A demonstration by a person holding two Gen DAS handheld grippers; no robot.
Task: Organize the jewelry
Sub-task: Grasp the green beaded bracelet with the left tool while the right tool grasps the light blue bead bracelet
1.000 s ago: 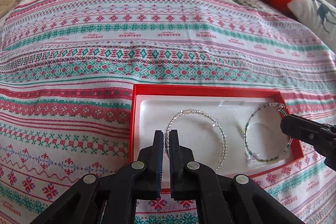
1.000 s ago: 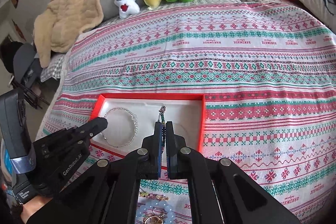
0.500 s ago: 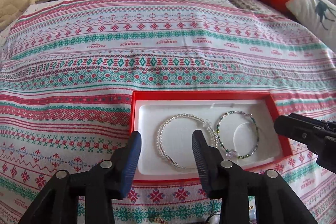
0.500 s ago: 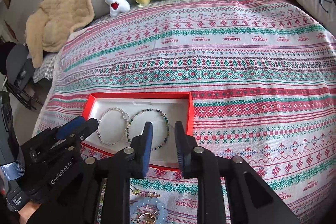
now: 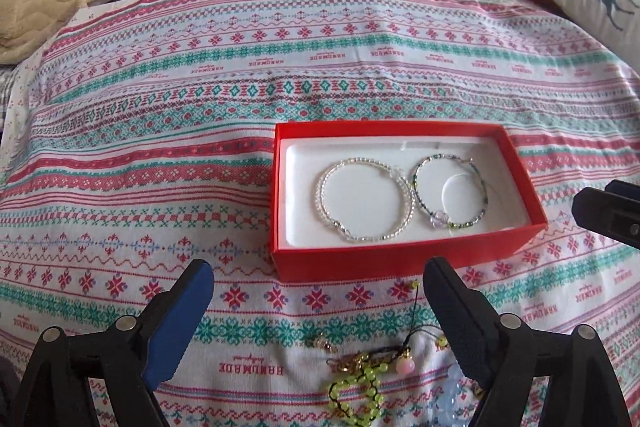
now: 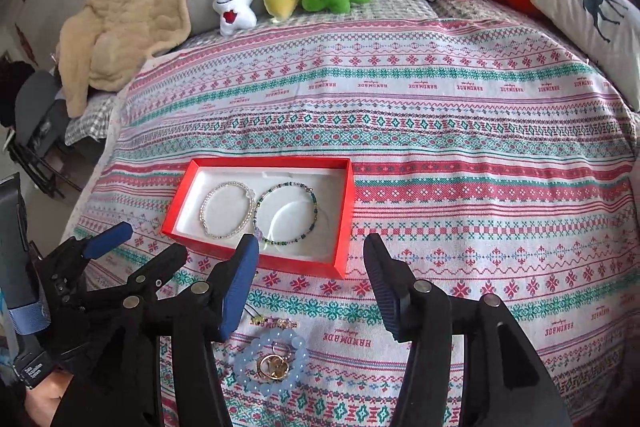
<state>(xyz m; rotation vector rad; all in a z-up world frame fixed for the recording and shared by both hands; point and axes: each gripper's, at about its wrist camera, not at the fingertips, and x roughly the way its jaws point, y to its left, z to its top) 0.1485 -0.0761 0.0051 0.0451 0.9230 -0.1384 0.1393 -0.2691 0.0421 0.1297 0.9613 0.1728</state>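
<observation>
Releasing: both jaws had just been opening, spread, nothing between them.
Box [image 5: 404,263]: held clear bracelet [image 5: 362,201] and green bracelet [image 5: 450,193], centre frame.
Left: charms [image 5: 356,375], lower frame.

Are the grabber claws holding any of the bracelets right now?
No, nothing is held. The left gripper and right gripper have just been opening, with nothing between them. Both bracelets, clear bracelet and green bracelet, lie in the red box.
</observation>
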